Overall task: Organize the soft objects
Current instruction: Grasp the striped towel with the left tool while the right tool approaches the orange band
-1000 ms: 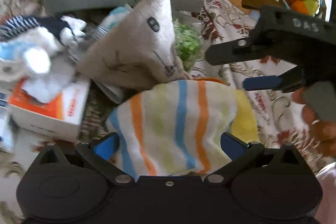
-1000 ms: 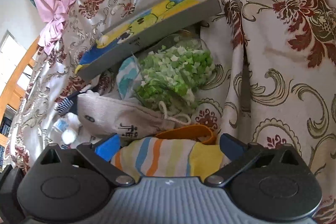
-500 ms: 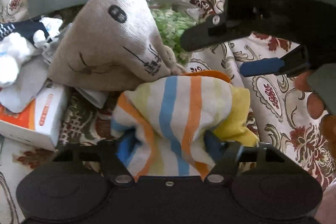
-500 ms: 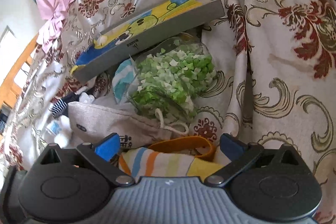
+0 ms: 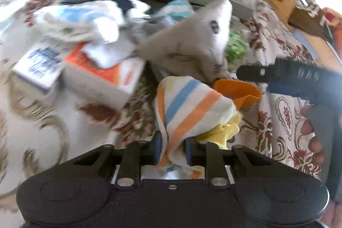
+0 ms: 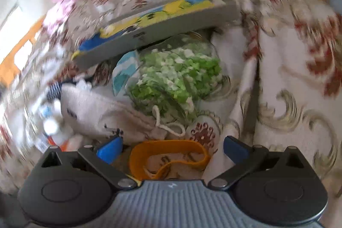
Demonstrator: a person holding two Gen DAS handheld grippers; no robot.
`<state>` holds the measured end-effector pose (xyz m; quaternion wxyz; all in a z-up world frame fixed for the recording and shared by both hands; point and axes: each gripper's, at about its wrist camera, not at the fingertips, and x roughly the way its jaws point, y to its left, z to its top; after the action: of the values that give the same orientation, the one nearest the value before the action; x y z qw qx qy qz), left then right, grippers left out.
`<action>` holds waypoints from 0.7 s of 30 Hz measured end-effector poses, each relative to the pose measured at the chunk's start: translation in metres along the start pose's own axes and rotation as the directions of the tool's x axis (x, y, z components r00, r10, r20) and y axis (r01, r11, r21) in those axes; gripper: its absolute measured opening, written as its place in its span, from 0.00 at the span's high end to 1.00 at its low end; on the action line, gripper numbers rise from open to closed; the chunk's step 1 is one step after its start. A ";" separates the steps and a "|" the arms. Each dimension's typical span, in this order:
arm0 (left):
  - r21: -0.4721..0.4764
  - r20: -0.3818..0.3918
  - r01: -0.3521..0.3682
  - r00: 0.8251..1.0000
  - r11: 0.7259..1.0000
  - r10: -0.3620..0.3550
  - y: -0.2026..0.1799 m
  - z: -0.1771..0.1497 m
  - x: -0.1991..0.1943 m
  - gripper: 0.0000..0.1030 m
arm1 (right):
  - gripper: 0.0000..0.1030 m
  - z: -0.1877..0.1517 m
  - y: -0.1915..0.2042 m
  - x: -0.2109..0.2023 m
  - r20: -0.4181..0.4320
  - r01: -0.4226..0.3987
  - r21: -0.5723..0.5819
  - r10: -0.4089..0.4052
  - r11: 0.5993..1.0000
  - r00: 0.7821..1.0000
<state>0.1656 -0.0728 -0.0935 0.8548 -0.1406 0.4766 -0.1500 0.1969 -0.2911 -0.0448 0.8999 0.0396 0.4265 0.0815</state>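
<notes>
Since one second ago, the left gripper went from wide open to pinching the striped cloth; its jaws are closing, and the cloth is bunched beside the beige pouch. At right, the right gripper stands open over the orange band.

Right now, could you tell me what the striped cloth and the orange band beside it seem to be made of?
Striped cloth: soft knit or terry fabric, matte; it bunches and folds between the closing left gripper's pads. Orange band: probably silicone or rubber, smooth; it holds a curved loop shape.
</notes>
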 end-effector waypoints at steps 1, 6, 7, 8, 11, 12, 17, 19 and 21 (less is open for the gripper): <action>-0.015 0.005 -0.016 1.000 1.000 0.016 0.003 -0.002 -0.005 0.81 | 0.00 0.000 0.004 0.000 0.010 0.011 -0.048 -0.010 0.999 1.000; -0.051 0.007 -0.155 0.988 0.987 0.156 0.025 -0.007 -0.023 0.89 | 0.00 -0.006 0.028 0.011 -0.032 -0.023 -0.275 0.015 0.961 0.999; -0.067 -0.010 -0.160 0.987 0.985 0.160 0.031 -0.008 -0.023 0.93 | 0.00 -0.008 0.033 0.014 -0.039 -0.015 -0.314 0.003 0.949 0.999; -0.095 -0.021 -0.158 0.987 0.983 0.157 0.036 -0.008 -0.021 0.93 | 0.00 -0.011 0.038 0.017 -0.046 -0.008 -0.357 -0.009 0.934 0.999; -0.120 -0.007 -0.135 0.991 0.983 0.135 0.040 -0.007 -0.020 0.93 | 0.00 -0.016 0.045 0.024 -0.080 -0.019 -0.417 -0.015 0.909 0.997; -0.118 0.005 -0.118 0.993 0.986 0.119 0.040 -0.007 -0.021 0.93 | 0.00 -0.018 0.047 0.025 -0.088 -0.022 -0.422 -0.017 0.907 0.996; -0.145 0.039 -0.009 0.999 0.989 0.015 0.041 -0.006 -0.016 0.87 | 0.06 -0.022 0.050 0.034 -0.112 -0.008 -0.419 -0.043 0.908 0.993; -0.160 0.057 0.033 0.998 0.987 -0.025 0.041 -0.009 -0.013 0.85 | 0.07 -0.022 0.049 0.034 -0.118 -0.012 -0.415 -0.041 0.910 0.992; -0.151 0.073 0.064 0.996 0.987 -0.053 0.038 -0.008 -0.011 0.81 | 0.09 -0.023 0.049 0.034 -0.123 -0.013 -0.406 -0.040 0.914 0.992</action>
<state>0.1580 -0.0347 -0.1032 0.8526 -0.2246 0.4527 -0.1331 0.1946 -0.2366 -0.0780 0.8597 -0.1565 0.4576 0.1644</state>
